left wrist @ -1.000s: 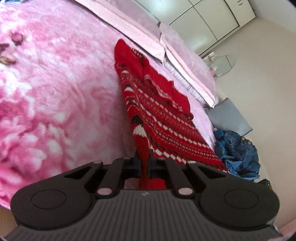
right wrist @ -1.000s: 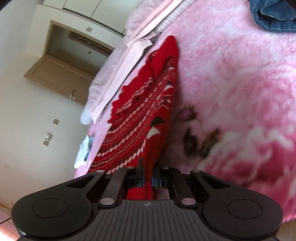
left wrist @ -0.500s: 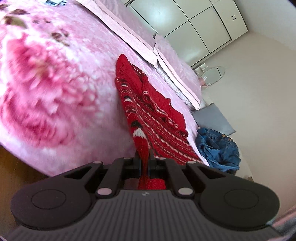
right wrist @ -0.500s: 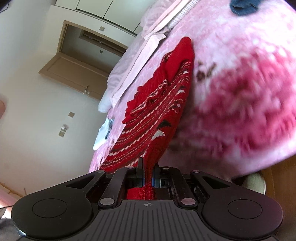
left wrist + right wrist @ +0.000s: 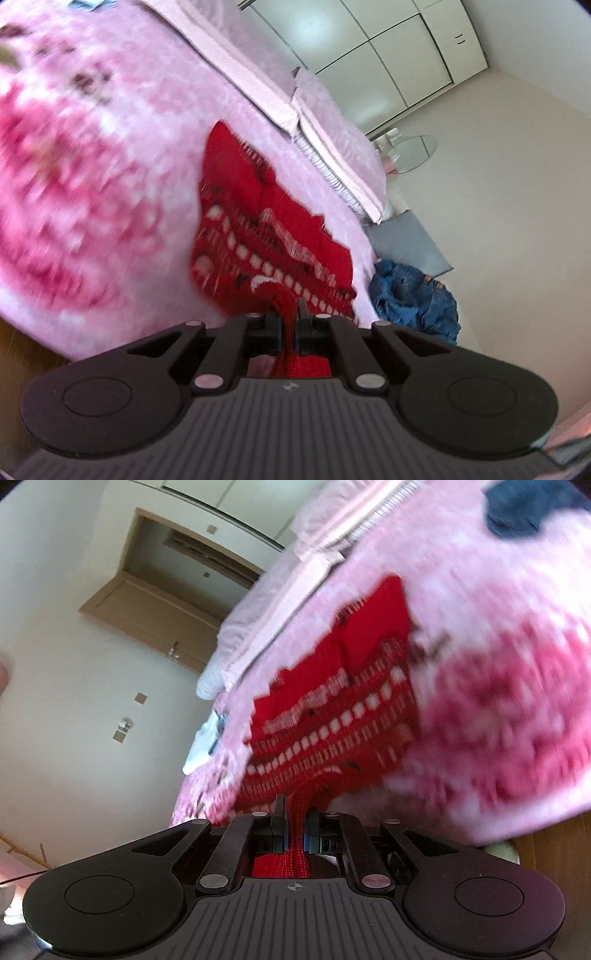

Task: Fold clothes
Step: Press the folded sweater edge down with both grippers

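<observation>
A red knitted sweater with white patterned stripes (image 5: 258, 236) lies on the pink floral blanket (image 5: 92, 166) of the bed. My left gripper (image 5: 288, 314) is shut on the sweater's near edge, the red knit bunched between its jaws. My right gripper (image 5: 295, 812) is shut on the same sweater (image 5: 351, 686) at another point of its near edge. Both views are motion-blurred. The sweater hangs from both grippers toward the bed's near edge.
Blue jeans (image 5: 413, 295) lie in a heap at the bed's far side, next to a grey pillow (image 5: 410, 240). Pink pillows (image 5: 332, 147) line the head of the bed. A white cloth (image 5: 203, 738) lies on the blanket. Wooden floor (image 5: 554, 849) shows below the bed edge.
Both grippers have pulled back and risen with the sweater, drawing its near edge toward the bed's edge. The sweater now looks shorter and wider. Both stay shut on it.
</observation>
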`<action>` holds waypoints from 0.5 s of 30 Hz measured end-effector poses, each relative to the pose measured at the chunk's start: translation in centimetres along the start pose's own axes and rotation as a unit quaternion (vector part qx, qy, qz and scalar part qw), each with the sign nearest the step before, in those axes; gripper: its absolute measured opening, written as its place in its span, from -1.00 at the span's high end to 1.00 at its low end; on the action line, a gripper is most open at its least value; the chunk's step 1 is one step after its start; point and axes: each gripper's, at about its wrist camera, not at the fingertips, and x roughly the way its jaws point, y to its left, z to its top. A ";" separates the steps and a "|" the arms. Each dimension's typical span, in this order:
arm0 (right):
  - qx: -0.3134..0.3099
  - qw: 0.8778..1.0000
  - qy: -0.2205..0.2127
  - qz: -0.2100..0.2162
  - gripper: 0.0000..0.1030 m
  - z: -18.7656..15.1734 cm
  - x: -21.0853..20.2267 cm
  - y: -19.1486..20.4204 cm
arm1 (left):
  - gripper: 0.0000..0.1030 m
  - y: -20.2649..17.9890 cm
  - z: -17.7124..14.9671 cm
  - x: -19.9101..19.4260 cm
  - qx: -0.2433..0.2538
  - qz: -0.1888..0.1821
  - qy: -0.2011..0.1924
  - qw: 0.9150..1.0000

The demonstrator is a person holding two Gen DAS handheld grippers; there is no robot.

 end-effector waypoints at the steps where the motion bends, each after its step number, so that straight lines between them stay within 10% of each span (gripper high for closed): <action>1: -0.004 1.000 -0.003 0.000 0.90 1.4 0.4 0.1 | 0.93 -0.1 1.4 0.9 -0.001 -0.004 0.000 1.000; 11: 0.024 0.998 -0.033 -0.050 0.88 17.5 13.3 -4.3 | 0.90 3.2 15.3 17.9 -0.017 0.032 0.015 0.999; 15: 0.081 0.989 -0.066 -0.102 -0.32 20.5 17.5 -8.7 | 0.80 6.9 17.8 22.1 -0.065 0.074 0.012 0.995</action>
